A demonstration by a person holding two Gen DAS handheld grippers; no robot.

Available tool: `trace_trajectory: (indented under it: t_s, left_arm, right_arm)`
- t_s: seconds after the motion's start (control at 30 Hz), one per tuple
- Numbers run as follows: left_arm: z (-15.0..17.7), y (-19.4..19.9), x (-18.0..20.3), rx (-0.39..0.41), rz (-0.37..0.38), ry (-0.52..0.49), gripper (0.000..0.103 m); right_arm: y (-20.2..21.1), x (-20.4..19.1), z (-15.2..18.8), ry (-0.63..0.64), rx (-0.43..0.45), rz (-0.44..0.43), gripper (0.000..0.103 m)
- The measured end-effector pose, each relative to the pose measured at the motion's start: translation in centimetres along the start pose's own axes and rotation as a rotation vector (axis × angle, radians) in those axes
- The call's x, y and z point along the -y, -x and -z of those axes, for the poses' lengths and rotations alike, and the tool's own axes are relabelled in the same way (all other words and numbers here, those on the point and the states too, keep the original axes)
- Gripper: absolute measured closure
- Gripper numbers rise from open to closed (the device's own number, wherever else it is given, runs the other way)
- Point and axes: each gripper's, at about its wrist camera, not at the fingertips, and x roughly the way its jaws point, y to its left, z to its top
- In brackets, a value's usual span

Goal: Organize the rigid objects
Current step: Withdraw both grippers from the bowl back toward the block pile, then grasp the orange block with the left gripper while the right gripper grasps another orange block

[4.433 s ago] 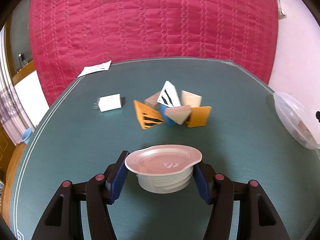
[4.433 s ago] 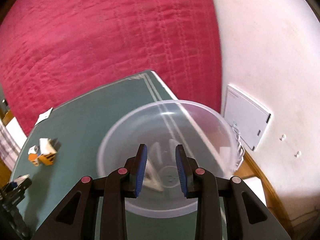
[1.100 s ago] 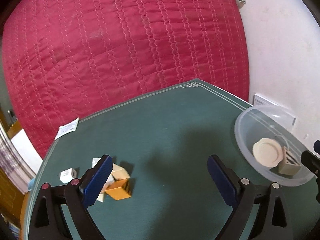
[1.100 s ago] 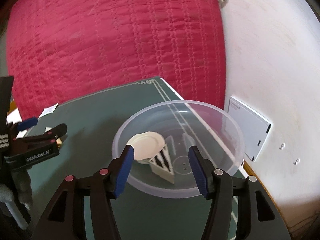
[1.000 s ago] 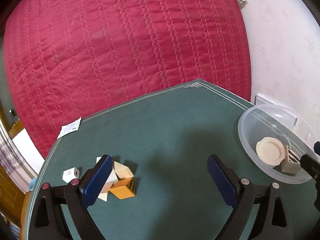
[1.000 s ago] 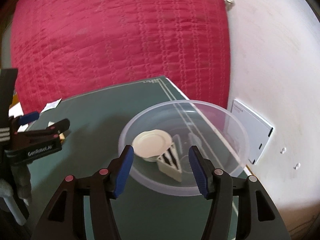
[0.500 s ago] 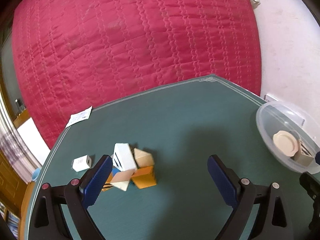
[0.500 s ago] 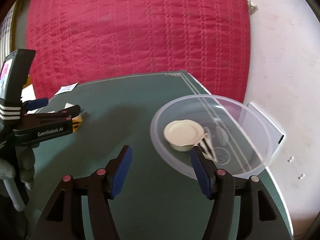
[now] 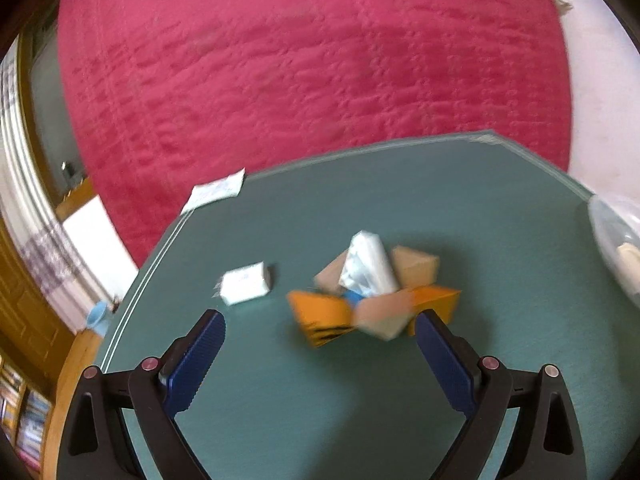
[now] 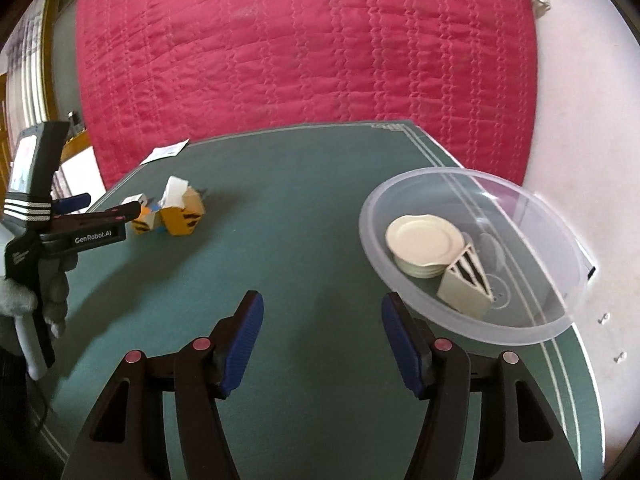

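1. Right wrist view: one green table (image 10: 304,240) spreads below a red quilted backdrop (image 10: 304,60).
2. One clear bowl (image 10: 532,332) sits at the table's right edge, holding one cream plate (image 10: 424,236) and one striped wedge (image 10: 466,280).
3. Left gripper (image 9: 320,354) and right gripper (image 10: 322,338) both stand spread, empty.
4. Pile of blocks (image 9: 372,292) on the table's left part is blurred; their number is unclear.
5. One white charger (image 9: 245,288) lies just left of the pile.
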Motion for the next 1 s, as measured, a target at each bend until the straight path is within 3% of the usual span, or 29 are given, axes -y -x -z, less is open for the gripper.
trace_trajectory:
  t_s: [0.23,0.43,0.83,1.0]
  left_arm:
    - [1.4,-2.9,-3.3,-0.093,-0.035,0.008,0.005]
    - [1.3,-5.1,-4.7,-0.168,0.001,0.059,0.005]
    - [-0.2,-7.2,-2.6,-0.193,0.058,-0.024,0.006]
    - [-0.7,-7.5,-2.0,-0.178,0.128,-0.053,0.031]
  right_arm:
    - [-0.4,-0.7,0.4,0.012,-0.034,-0.039,0.04]
    - [-0.5,-0.9,0.4,0.013,-0.045,-0.044,0.04]
    - [-0.7,-1.0,0.4,0.005,-0.055,-0.05,0.04]
    - [-1.0,-1.2,0.5,0.008,-0.065,-0.055,0.04]
